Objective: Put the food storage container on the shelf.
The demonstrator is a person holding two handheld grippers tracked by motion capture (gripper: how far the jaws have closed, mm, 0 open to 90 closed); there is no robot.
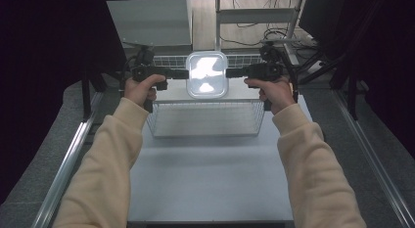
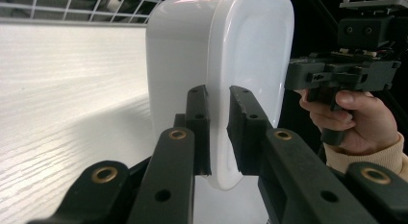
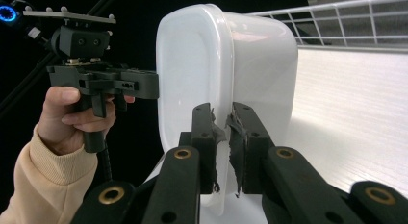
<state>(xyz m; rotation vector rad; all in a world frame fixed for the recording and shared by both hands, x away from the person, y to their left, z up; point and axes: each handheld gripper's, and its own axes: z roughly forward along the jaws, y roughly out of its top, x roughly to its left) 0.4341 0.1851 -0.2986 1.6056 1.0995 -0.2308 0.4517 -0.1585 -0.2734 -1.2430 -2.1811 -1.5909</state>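
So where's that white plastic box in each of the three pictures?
High view: the white box sits top centre, held between the left gripper and right gripper, above the wire basket.
Left gripper view: it fills the centre, its rim pinched by the black jaws.
Right gripper view: centre again, rim between the jaws.
Shared landmark: the wire basket, along the top edge of both gripper views.

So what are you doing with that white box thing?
A person holds a white plastic container between two handheld grippers. The left gripper pinches the rim on one side and the right gripper pinches the rim on the opposite side. The container sits beyond a wire basket at the far end of the table. Whether it rests on something or hangs in the air is hard to tell.
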